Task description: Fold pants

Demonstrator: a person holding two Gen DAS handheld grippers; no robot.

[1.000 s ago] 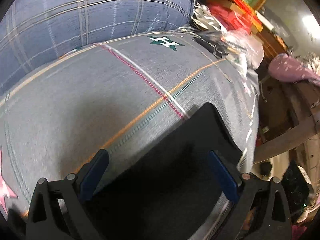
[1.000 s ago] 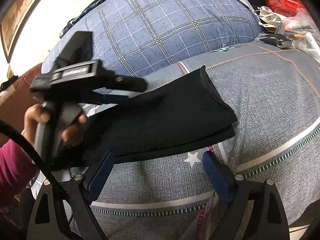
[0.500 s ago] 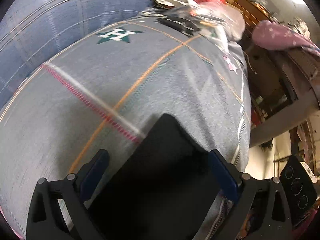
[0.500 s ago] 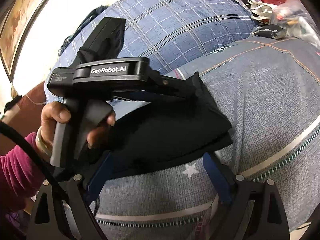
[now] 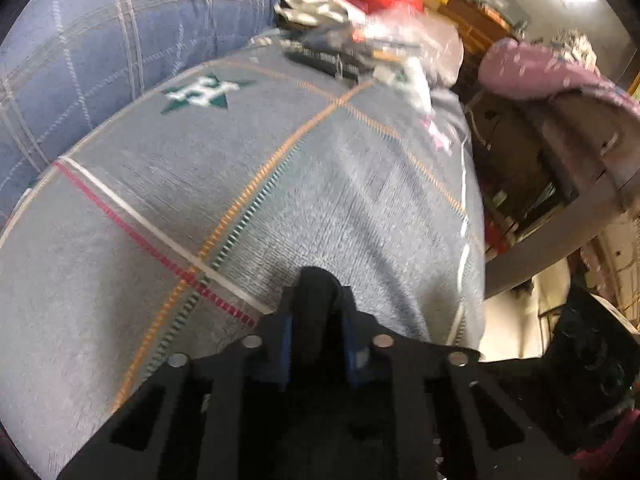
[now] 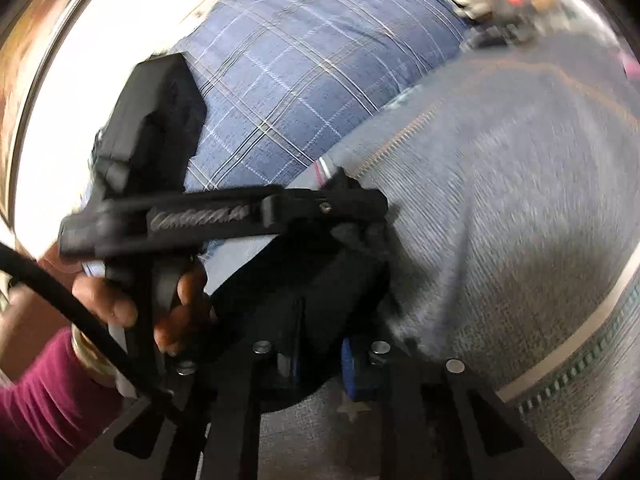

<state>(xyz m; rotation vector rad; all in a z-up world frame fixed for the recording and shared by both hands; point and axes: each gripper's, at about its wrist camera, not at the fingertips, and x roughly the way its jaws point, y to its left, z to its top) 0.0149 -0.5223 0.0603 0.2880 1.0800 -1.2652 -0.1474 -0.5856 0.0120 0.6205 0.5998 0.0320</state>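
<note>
The left tongs are squeezed tight on a bunch of the black pants, and the right tongs pinch the same black pants, which lie folded on the gray bed cover just in front of them. In the right wrist view the left hand and its tool sit right over the pants and hide part of them. Farther back is a big blue checked pillow, and blurry red and white stuff is piled at the far end of the bed.

grey striped bedspread, blue plaid pillow, cluttered shelves.
</note>
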